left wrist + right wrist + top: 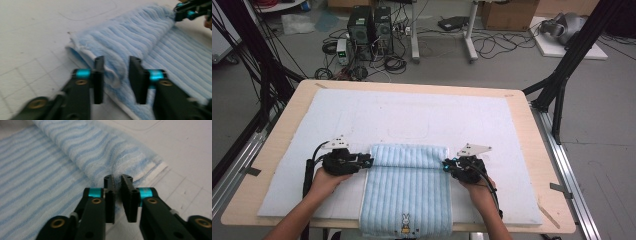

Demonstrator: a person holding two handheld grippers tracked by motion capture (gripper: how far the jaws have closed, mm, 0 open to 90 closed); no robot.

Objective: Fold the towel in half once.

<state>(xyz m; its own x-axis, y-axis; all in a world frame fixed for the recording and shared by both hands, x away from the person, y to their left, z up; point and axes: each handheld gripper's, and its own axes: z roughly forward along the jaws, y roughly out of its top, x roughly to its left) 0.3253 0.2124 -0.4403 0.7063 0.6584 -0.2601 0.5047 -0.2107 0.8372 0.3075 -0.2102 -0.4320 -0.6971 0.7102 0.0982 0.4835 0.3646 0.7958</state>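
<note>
Blue-and-white striped terry makes up the towel [407, 192], which lies on the white mat [412, 115] covering the wooden bench [277, 145]. Its near end hangs over the bench's front edge, where a small rabbit picture [405, 221] sits on the cloth. Its far end is folded back toward the person, forming a thick doubled band [409, 156] across the towel's width.

At the towel's left edge, level with that band, sits the left claw [368, 161], held by the person's left hand [326, 181]. In the left gripper view the claw [117, 75] has its jaws spread, with the corner of the folded band lying loose between them; the pads do not press the cloth.

At the towel's right edge, opposite it, is the right claw [446, 165], held by the right hand [479, 192]. In the right gripper view this claw [117, 195] stands with a narrow gap between its jaws, just off the band's right-hand corner, and nothing is pinched between them. That same claw shows far off at the towel's other edge in the left gripper view [178, 11].
</note>
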